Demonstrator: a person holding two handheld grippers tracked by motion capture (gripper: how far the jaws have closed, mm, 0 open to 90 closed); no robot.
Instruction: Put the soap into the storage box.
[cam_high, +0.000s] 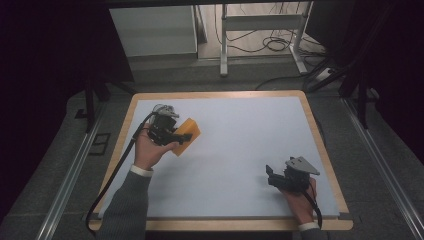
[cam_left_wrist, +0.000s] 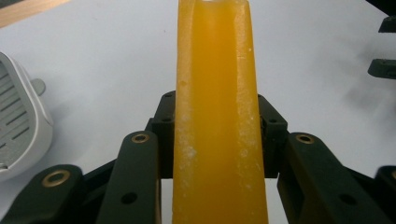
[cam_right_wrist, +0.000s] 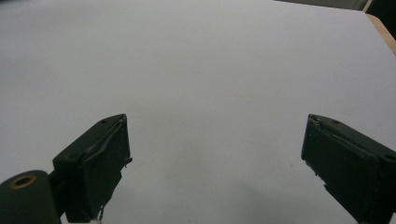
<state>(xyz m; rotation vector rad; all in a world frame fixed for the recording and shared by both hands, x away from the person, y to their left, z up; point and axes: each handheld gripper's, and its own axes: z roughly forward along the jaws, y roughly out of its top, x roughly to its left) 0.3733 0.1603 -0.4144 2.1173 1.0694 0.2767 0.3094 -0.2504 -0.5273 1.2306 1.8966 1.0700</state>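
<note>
Orange block (cam_high: 186, 134), one only, is held near the left edge of the table (cam_high: 220, 95), toward the far-left corner, above the white surface. Two grippers are counted, one per hand. The block is clamped by the left gripper (cam_high: 176, 136): in the left gripper view the black jaws are pressed against both long sides of the block (cam_left_wrist: 215, 116), closed on it as far as its width allows. The block's long axis is run straight out along the jaws, away from the hand; in the high view its free end is pointed toward the table's far-right, slightly tilted. Its surface is seen as worn and dusted with pale specks.

One white slotted object (cam_left_wrist: 18, 121) is seen at the left of the left gripper view, resting on the surface; what it is cannot be told.

The right gripper (cam_high: 270, 176) is held near the near-right corner, well apart from the block. Its jaws are spread wide in the right gripper view, with one pad (cam_right_wrist: 105, 168) at each side and nothing between them but bare white surface. Nothing is touched by them.
</note>
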